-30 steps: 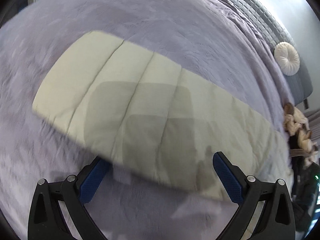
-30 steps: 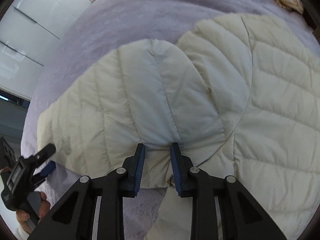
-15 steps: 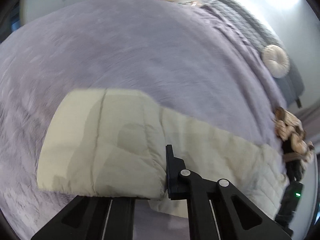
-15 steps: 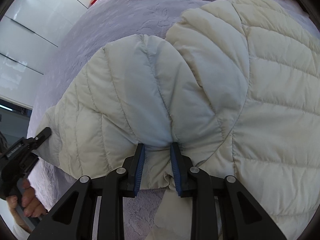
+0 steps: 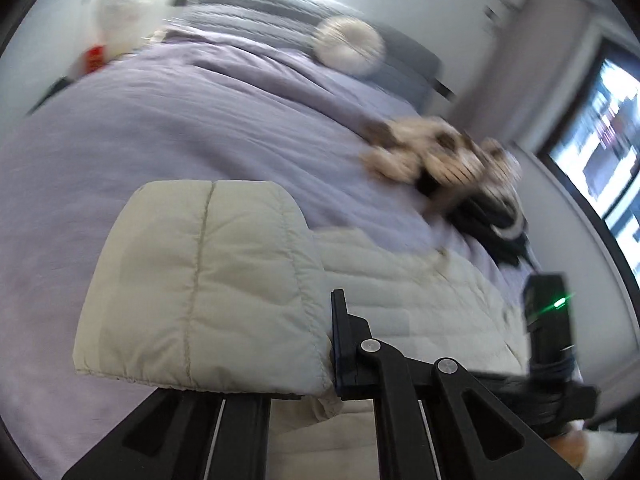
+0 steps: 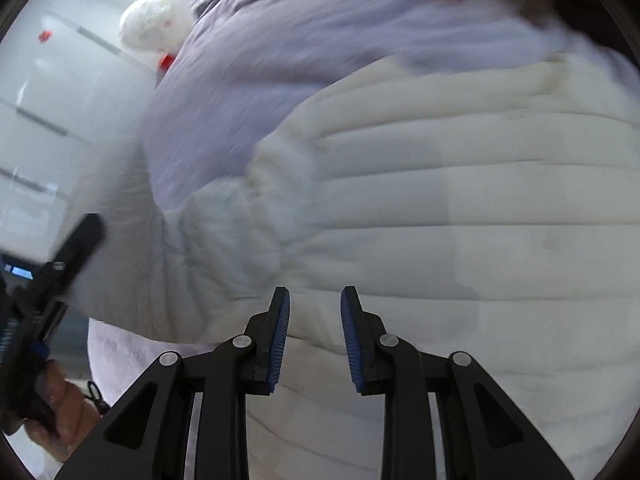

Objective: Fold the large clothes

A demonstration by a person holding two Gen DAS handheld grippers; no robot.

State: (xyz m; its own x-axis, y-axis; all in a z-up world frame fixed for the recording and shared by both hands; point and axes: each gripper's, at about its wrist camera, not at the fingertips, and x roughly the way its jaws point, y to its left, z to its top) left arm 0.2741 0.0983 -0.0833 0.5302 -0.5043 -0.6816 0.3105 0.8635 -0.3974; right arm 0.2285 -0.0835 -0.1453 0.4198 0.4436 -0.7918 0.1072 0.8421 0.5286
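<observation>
Lavender bedspread (image 5: 168, 120) covers the bed, a round white cushion (image 5: 347, 46) against its grey headboard (image 5: 280, 4). Left gripper (image 5: 280, 344) pinches the cream jacket's sleeve (image 5: 200, 280); right gripper (image 6: 314, 340) hangs spread over the jacket (image 6: 460, 208).

Bright, even daylight fills both my fisheye views, edges bending into black corners, motion blur smearing the far bedding (image 5: 224, 120).
</observation>
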